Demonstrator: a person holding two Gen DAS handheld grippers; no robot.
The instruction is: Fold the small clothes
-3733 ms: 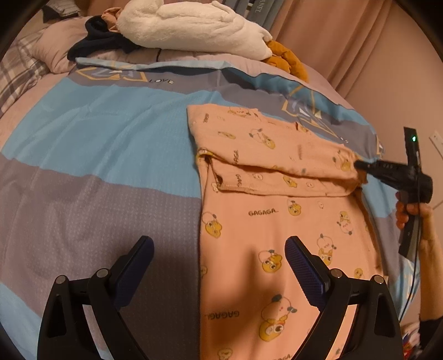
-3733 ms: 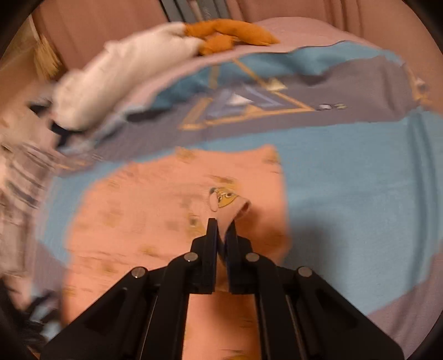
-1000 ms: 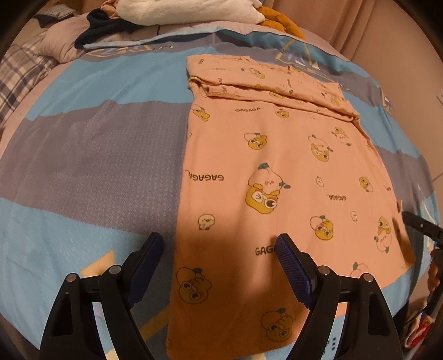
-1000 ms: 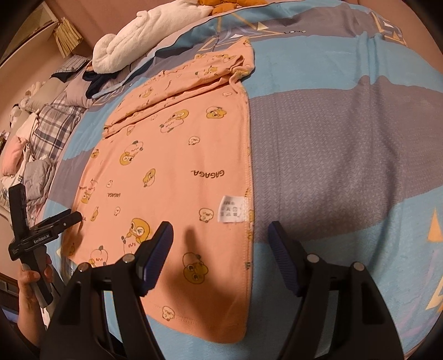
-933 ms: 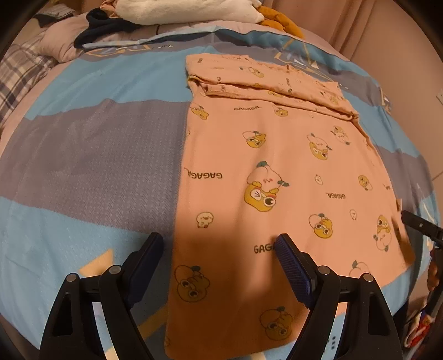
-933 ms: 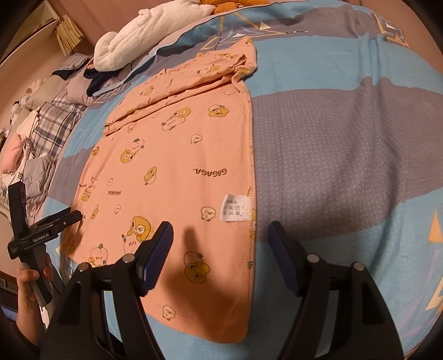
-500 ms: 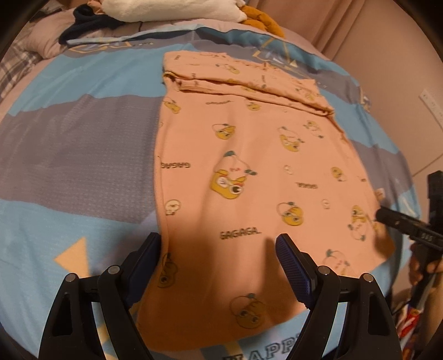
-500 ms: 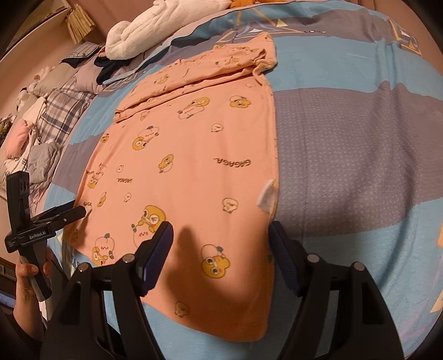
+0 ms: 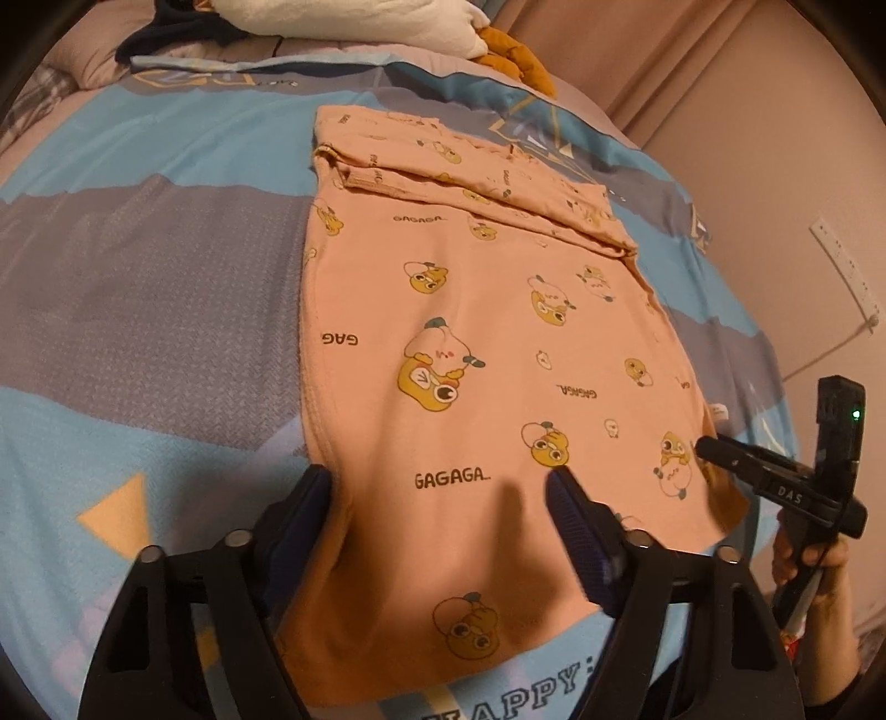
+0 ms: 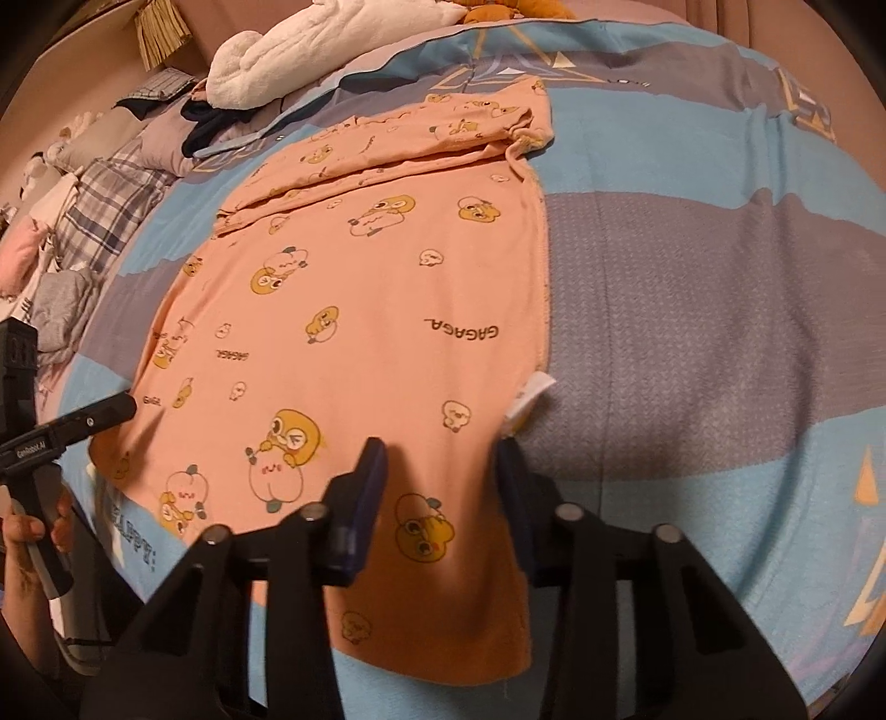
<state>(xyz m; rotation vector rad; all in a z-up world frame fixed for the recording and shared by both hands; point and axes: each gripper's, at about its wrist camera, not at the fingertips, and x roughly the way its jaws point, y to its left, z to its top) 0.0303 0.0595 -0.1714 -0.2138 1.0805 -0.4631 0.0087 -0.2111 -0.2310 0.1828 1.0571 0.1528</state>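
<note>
Both tools have come down toward the near hem since a second ago, and my right tool (image 10: 437,471) has narrowed its gap from the wide spread it had then. Its fingers stand apart on either side of the garment's right edge, with cloth between them; I cannot tell whether the pads touch the fabric. My left tool (image 9: 437,498) is spread wide, its left finger (image 9: 299,509) at the garment's left edge and its right finger (image 9: 576,526) over the cloth.

I see the peach shirt (image 9: 470,354) lying flat on the bed (image 9: 144,266), printed with yellow cartoon figures and the word GAGAGA. Its far end is folded into a band (image 9: 459,171) across the width. A white care label (image 10: 531,396) sticks out at the right edge, just beyond my right tool's right finger.

From the left wrist view, the right tool (image 9: 775,487) shows at the shirt's near right corner, gripped by a hand (image 9: 808,559). From the right wrist view, the left tool (image 10: 66,426) sits at the near left corner.

At the far end of the bed lie a white towel (image 10: 310,44), an orange plush (image 9: 515,61) and dark clothing (image 10: 216,124). Plaid fabric (image 10: 105,210) and grey cloth (image 10: 61,304) are piled to the left. A wall socket strip (image 9: 841,271) with a cord is on the right wall.
</note>
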